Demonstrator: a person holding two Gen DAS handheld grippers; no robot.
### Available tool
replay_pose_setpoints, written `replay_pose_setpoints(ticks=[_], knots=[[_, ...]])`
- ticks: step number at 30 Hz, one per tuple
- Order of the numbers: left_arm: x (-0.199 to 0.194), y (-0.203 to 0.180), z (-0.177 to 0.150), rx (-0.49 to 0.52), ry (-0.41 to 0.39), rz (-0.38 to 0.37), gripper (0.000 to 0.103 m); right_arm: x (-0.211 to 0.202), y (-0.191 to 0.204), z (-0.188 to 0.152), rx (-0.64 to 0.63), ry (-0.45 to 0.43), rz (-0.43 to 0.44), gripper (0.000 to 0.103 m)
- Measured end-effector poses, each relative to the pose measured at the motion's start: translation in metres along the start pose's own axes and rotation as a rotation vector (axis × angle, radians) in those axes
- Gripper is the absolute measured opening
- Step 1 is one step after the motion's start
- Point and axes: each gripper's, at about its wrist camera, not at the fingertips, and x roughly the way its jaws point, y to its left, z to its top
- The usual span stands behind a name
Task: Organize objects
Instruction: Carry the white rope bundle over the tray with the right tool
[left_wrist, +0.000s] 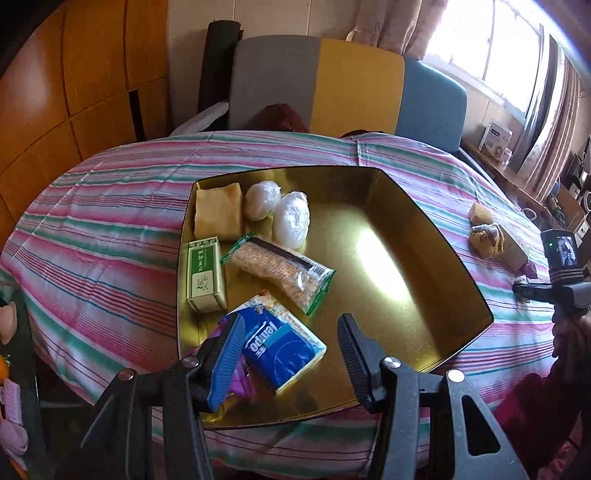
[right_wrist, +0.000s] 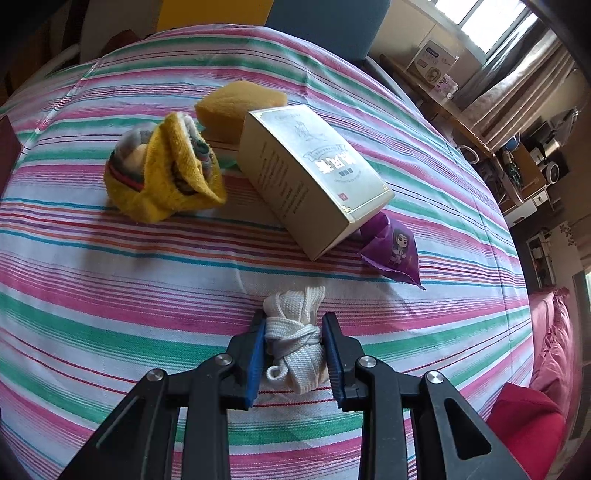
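While the left hand-held gripper (left_wrist: 291, 350) hangs over the near corner of the gold tray (left_wrist: 436, 258), its jaws stand wide apart with nothing between them. Just under the left blue pad lies a blue tissue pack (left_wrist: 284, 347), resting partly on a purple wrapper (left_wrist: 240, 384). Further in, a green-edged cracker packet (left_wrist: 280, 271) lies slantwise, and beside it a green box (left_wrist: 203, 273) sits along the tray's left wall. At the far left corner sits a yellow sponge (left_wrist: 218, 210), with two white wrapped lumps (left_wrist: 277, 210) just next to it. The tray rests on the desk's striped cloth (left_wrist: 103, 229). Off to the right edge, the other hand-held unit shows, partly cut off.

Over to the right wrist view: the right hand-held gripper (right_wrist: 293, 347) is closed down on a white bundle of lace (right_wrist: 295, 339), both blue pads pressing its knotted middle, the bundle lying on or just above the striped cloth (right_wrist: 110, 295) — contact there is hard to tell. Beyond it, a cream box (right_wrist: 314, 173) sits tilted, its near end propped over a purple sachet (right_wrist: 395, 247). Behind the box peeks another yellow sponge (right_wrist: 236, 105), touching it. To the left, well apart from the gripper, a rolled yellow sock bundle (right_wrist: 166, 170) lies on the cloth.
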Motion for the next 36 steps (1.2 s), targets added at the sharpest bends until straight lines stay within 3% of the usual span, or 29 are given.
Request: replay_pose_setpoints(ticks=[5, 13, 26, 32, 36], knots=[[0.001, 0.007, -0.002, -0.017, 0.005, -0.005, 0.053, -0.013, -0.006, -0.005, 0.085, -0.008, 0.144, 0.03], [0.0, 0.01, -0.003, -0.027, -0.002, -0.011, 0.053, -0.062, 0.02, -0.021, 0.135, -0.073, 0.331, 0.03], [0.001, 0.017, -0.003, -0.041, 0.004, -0.008, 0.053, -0.181, 0.115, 0.002, -0.049, -0.264, 0.623, 0.03], [0.004, 0.024, -0.003, -0.056, 0.01, -0.002, 0.053, -0.201, 0.168, -0.003, -0.15, -0.272, 0.709, 0.03], [0.006, 0.031, -0.003, -0.071, 0.01, 0.007, 0.053, -0.194, 0.203, -0.012, -0.185, -0.228, 0.747, 0.03]])
